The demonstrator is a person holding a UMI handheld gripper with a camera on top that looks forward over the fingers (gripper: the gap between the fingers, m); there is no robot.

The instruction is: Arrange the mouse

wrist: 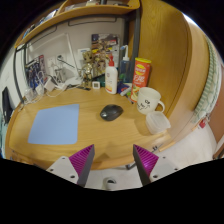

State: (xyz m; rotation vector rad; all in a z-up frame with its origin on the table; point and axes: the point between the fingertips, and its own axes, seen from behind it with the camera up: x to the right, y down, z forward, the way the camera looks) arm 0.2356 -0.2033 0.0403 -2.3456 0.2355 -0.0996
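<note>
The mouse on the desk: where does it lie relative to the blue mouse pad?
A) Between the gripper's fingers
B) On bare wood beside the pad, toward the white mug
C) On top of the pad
B: the mouse rests on the wooden desk, between the blue mouse pad and the white mug, beyond the open gripper.

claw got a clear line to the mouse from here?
Probably yes. The claw is open, and the mouse lies beyond its fingers on bare desk. The white mug stands apart, off to one side.

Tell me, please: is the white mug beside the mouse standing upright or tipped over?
Upright. The white mug stands on the wooden desk with its opening upward, right of the mouse. The gripper is open, short of both.
</note>
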